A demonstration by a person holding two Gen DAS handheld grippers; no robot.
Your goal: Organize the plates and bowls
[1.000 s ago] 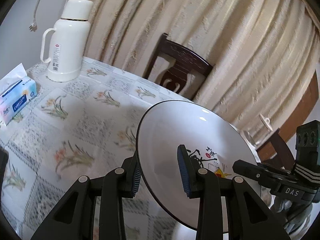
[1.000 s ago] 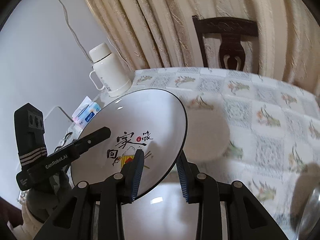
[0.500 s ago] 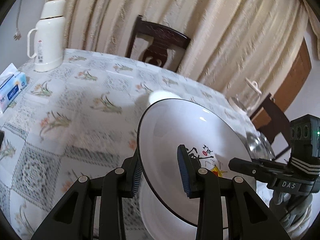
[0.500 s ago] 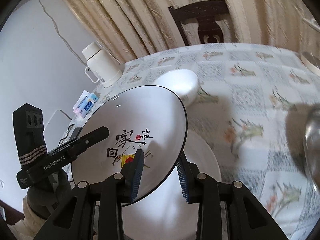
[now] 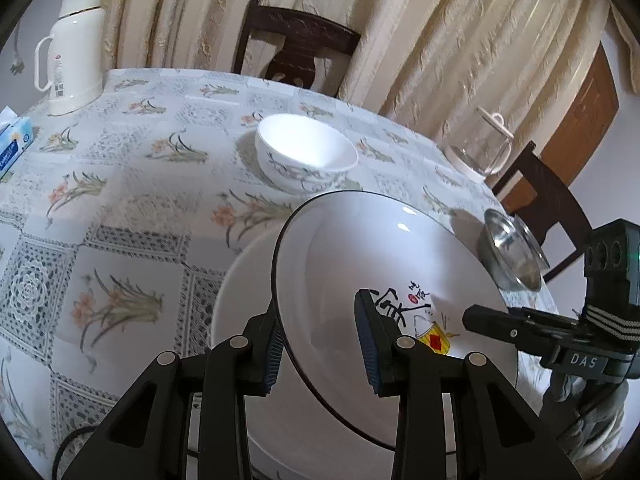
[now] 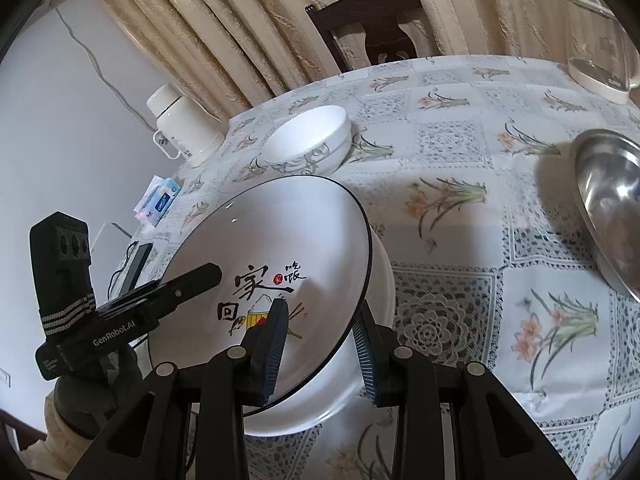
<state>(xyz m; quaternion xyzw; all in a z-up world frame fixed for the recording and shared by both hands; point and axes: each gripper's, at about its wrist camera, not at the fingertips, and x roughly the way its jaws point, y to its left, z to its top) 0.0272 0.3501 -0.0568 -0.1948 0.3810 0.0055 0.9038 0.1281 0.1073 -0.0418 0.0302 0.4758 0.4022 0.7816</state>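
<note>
White plate with a black rim and printed characters, tilted over a plain plate, left gripper clamped on its edge. Floral tablecloth, cream curtains behind.

Right view: right gripper pinches the opposite rim; steel bowl sits nearby.

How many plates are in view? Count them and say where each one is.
2. The printed plate is held tilted between the left tool and right tool. The white plate lies on the table under it. More may be hidden beneath.
</note>
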